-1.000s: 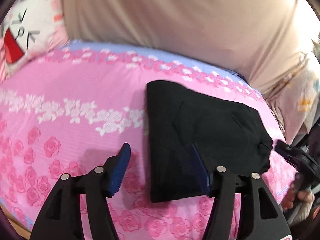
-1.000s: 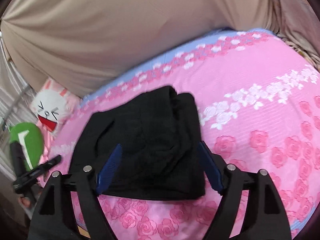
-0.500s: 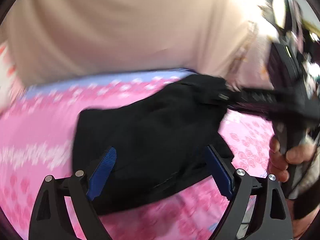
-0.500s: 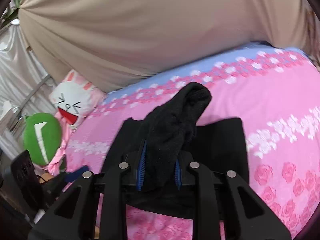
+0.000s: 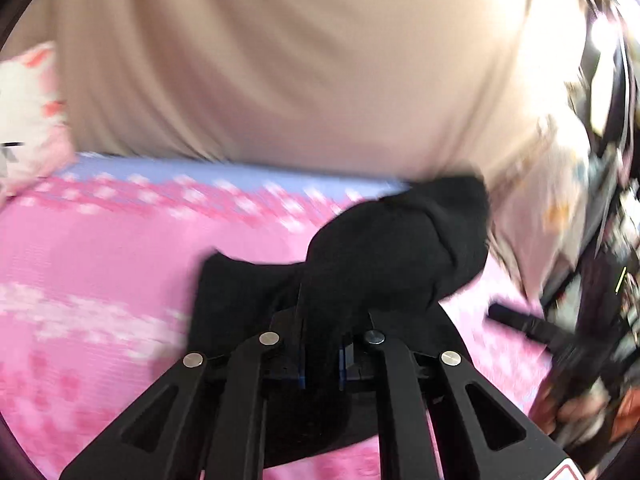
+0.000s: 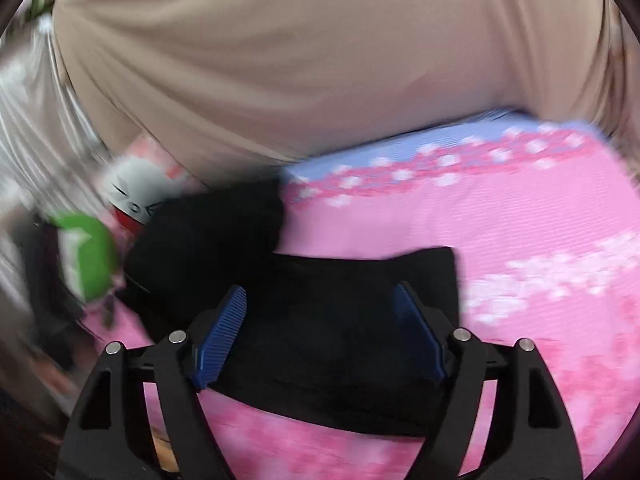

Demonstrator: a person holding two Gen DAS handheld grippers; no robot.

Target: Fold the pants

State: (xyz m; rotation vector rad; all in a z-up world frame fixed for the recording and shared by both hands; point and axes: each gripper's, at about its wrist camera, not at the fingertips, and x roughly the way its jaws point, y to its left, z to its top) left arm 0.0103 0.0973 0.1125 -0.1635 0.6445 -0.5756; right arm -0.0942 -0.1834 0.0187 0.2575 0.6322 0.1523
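The black pants (image 5: 376,256) lie on a pink rose-print bed sheet (image 5: 100,248). My left gripper (image 5: 320,364) is shut on a bunched part of the pants and holds it lifted above the rest. In the right wrist view the pants (image 6: 344,320) lie partly folded under my right gripper (image 6: 320,332), which is open and empty, its blue pads (image 6: 220,332) spread over the cloth. A lifted black fold (image 6: 208,236) rises at the left there. Both views are motion-blurred.
A beige curtain (image 5: 300,60) hangs behind the bed. A white bunny cushion (image 5: 28,112) lies at the head, and a green plush (image 6: 84,256) sits beside it in the right wrist view. Dark gear (image 5: 600,240) stands off the bed's right side.
My left gripper moved over the pants and shut on a bunch of them, then lifted it. My right gripper had shut on the pants half a second ago and is now open.
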